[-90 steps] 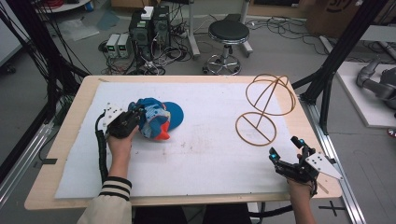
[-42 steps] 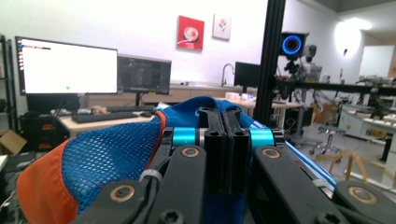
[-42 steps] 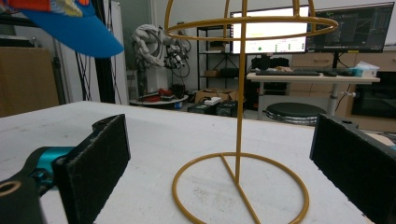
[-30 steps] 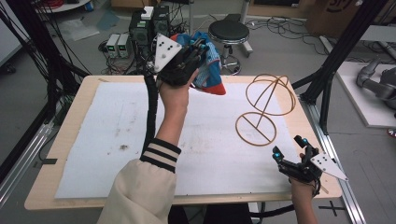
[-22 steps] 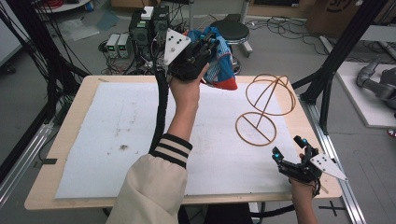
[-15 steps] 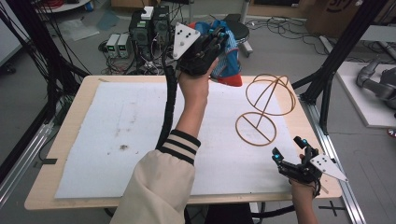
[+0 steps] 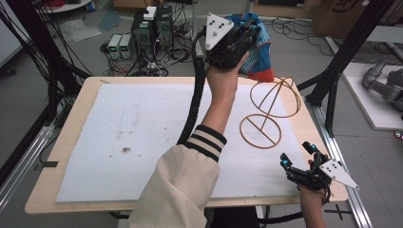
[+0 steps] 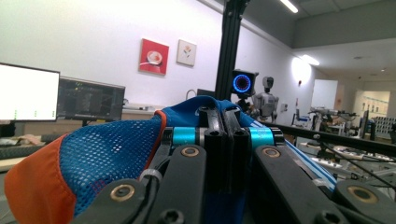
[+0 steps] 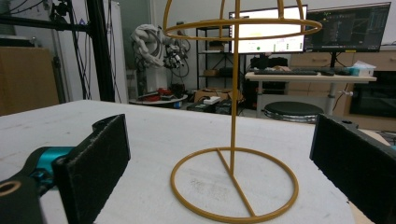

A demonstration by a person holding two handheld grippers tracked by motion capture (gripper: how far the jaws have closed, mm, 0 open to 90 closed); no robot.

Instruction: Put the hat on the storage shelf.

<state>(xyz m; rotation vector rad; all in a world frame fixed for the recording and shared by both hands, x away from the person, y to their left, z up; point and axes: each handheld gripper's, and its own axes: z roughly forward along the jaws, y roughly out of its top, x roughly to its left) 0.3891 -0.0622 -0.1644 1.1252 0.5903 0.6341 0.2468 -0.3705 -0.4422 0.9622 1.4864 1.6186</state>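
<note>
Up above the table's far edge, the left gripper (image 7: 237, 40) clamps the blue-and-orange cap (image 7: 256, 52), with the gold wire stand (image 7: 271, 111) below and right; the right gripper (image 7: 304, 164), jaws wide, rests facing it.

Cream sleeve (image 7: 178, 187) with striped cuff; black claws, teal joints.

We see a wooden table (image 7: 90, 102) under a white mat (image 7: 142, 137) mid-frame, grey floor beyond with boxes and cables (image 7: 152, 35) at the top, and two pictures (image 8: 166, 53) on a white wall.
</note>
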